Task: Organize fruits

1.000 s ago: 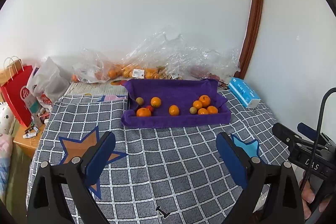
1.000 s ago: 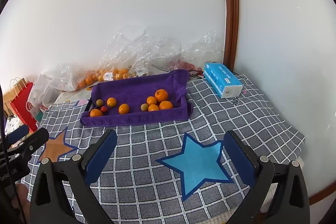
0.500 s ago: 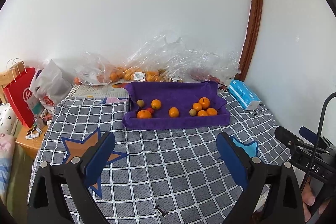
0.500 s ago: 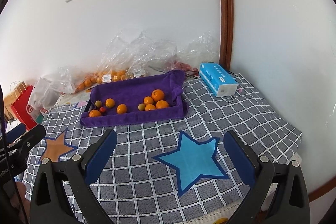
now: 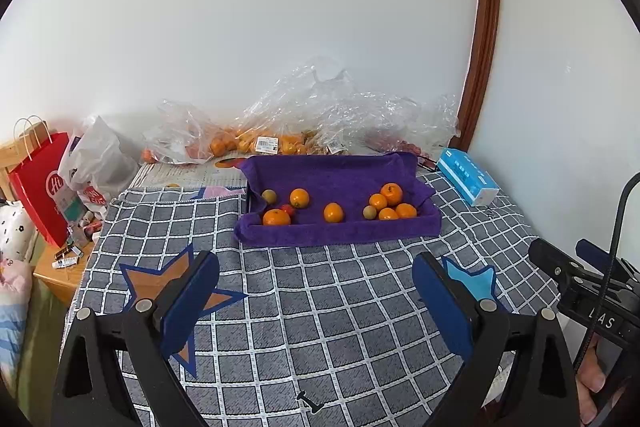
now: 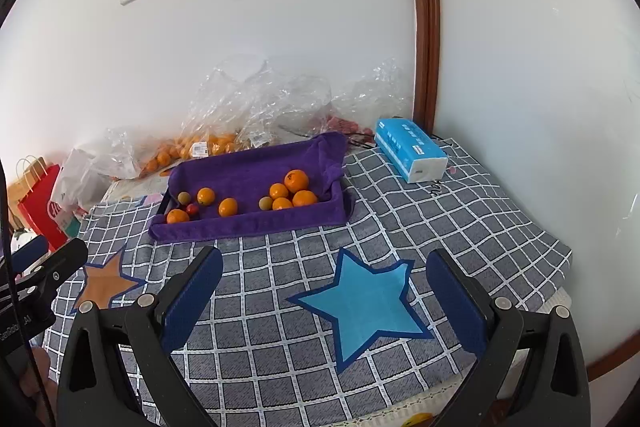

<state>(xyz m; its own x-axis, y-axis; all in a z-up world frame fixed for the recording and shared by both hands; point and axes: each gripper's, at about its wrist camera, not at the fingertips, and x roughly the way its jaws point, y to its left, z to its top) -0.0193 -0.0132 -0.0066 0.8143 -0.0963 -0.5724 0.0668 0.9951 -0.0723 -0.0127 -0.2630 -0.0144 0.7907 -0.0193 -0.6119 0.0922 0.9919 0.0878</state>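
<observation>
A tray lined with a purple towel [image 5: 340, 233] [image 6: 256, 223] sits at the back of the checked tablecloth. In it lie several oranges [image 5: 334, 212] [image 6: 296, 181], two small greenish-brown fruits [image 5: 269, 195] [image 6: 265, 203] and a small red fruit [image 5: 287, 209] [image 6: 192, 209]. My left gripper [image 5: 316, 291] is open and empty, well in front of the tray. My right gripper [image 6: 324, 291] is open and empty above a blue star [image 6: 366, 301] on the cloth.
Clear plastic bags with more oranges [image 5: 256, 143] [image 6: 208, 143] lie against the wall behind the tray. A blue tissue pack [image 5: 466, 181] [image 6: 412, 155] lies at the right. A red paper bag [image 5: 40, 183] and white bags stand left. An orange star [image 5: 160, 283] marks the cloth.
Both grippers have pulled back and risen slightly, so the tray looks a little farther away. Both stay open and empty. The fruits have not moved.
</observation>
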